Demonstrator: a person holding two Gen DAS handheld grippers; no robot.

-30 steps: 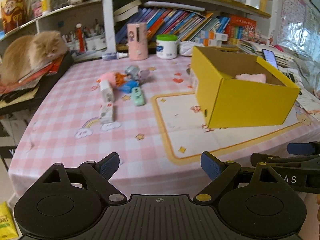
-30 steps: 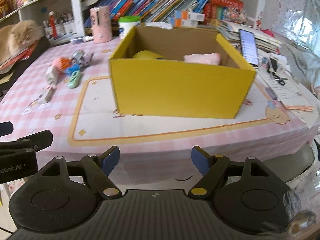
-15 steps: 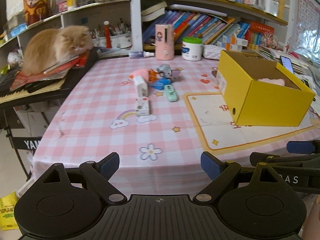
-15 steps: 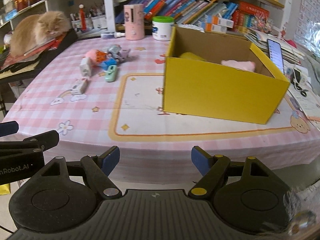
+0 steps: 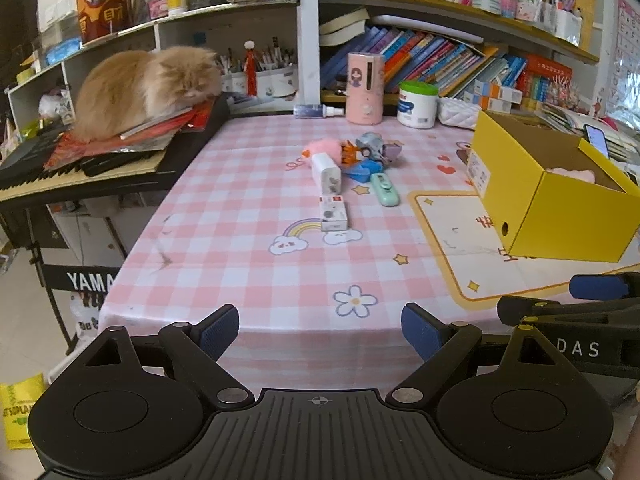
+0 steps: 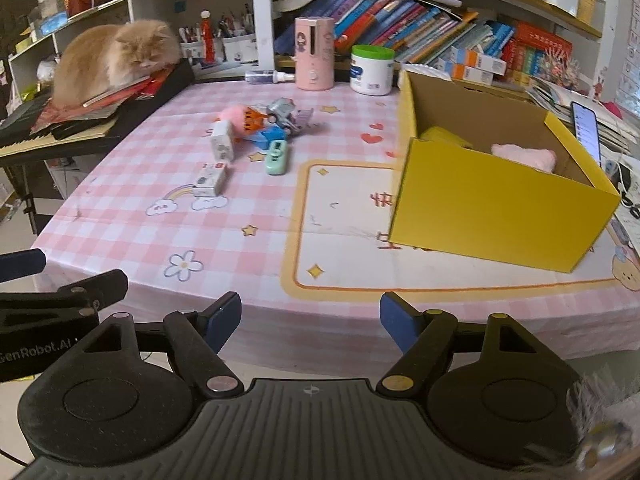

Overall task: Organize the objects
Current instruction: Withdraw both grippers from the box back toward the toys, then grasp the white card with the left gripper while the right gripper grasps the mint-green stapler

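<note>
Toys (image 5: 352, 156) lay well ahead of both wide, empty jaws, which had pulled back from the box (image 6: 496, 184), so another pickup seemingly came next.

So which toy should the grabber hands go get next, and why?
Probably the left gripper should reach forward to the small white box. Both grippers are open and empty, short of the table edge. That box lies nearest, apart from the toy pile, and the yellow box has room beside the pink plush.
</note>
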